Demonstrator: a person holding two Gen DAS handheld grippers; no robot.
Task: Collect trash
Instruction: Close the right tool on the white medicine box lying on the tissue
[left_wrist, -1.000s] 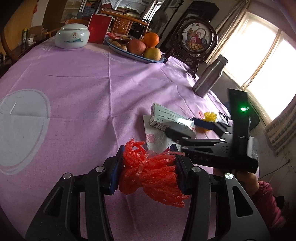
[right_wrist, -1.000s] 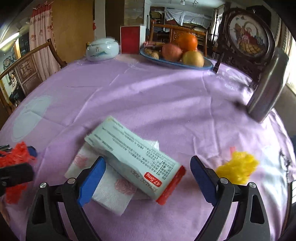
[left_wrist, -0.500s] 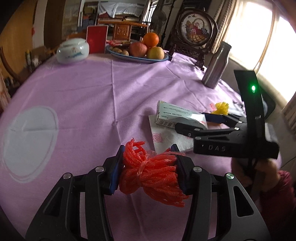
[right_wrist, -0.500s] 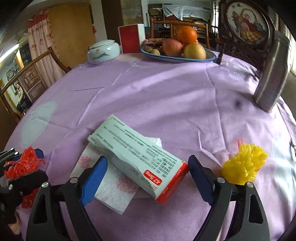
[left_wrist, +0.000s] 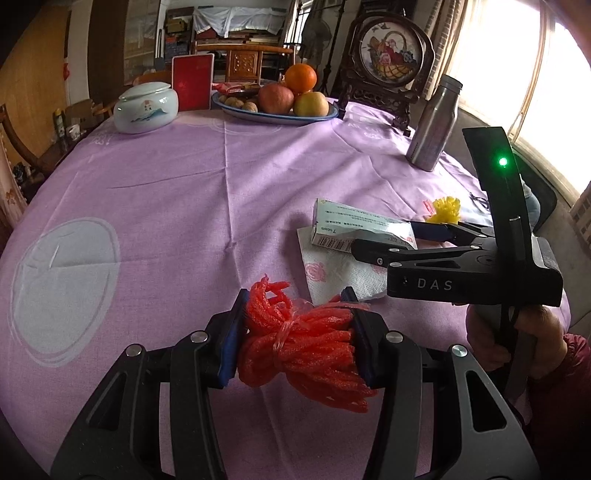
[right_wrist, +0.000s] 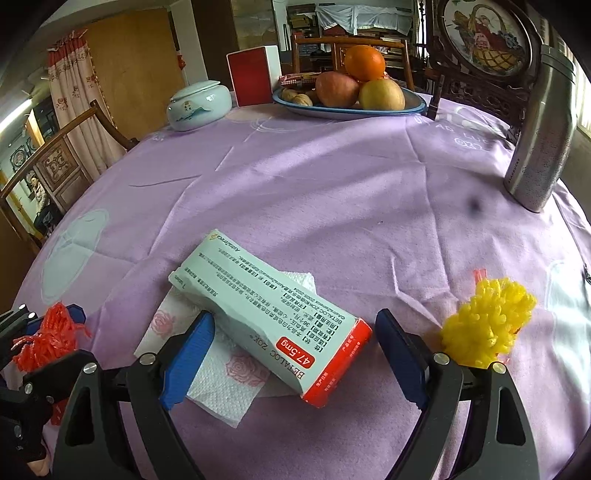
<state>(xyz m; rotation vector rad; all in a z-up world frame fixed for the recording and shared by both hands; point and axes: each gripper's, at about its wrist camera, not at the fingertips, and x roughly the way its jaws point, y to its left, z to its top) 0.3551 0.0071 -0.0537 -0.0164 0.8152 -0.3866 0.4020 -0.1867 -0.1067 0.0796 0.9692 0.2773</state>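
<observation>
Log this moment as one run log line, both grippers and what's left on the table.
left gripper: shut on red mesh bundle | right gripper: open around medicine box | remaining: napkin, yellow mesh bundle

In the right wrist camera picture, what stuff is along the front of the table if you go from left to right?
Red foam net squeezed in the left gripper → rose-printed napkin → medicine box lying on the napkin → yellow foam net.
</observation>
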